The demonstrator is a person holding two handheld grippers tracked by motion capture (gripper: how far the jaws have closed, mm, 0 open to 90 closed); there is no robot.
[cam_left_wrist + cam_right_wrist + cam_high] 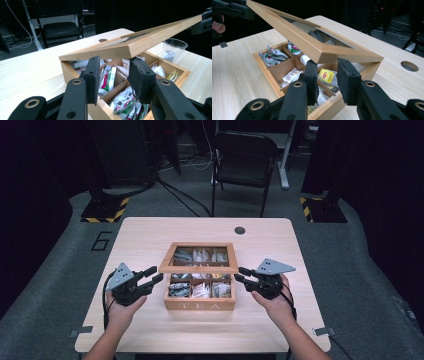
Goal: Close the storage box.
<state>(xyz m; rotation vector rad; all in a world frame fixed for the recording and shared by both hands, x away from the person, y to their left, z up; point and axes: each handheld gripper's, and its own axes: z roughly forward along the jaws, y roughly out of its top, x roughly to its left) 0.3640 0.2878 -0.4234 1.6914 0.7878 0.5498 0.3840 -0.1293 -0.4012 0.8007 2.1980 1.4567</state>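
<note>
A wooden tea box marked TEA stands mid-table, its compartments holding several tea bags. Its framed lid is tilted, partly raised off the box. My left gripper points at the lid's front left corner, my right gripper at its front right corner. In the left gripper view the lid's corner sits just above the tips of my left gripper, whose jaws are apart with nothing pinched. In the right gripper view the lid likewise hangs over my right gripper, also open.
The light wooden table has a round hole at its far edge. A clear plastic cup stands beyond the box. A black folding chair stands behind the table on the grey floor.
</note>
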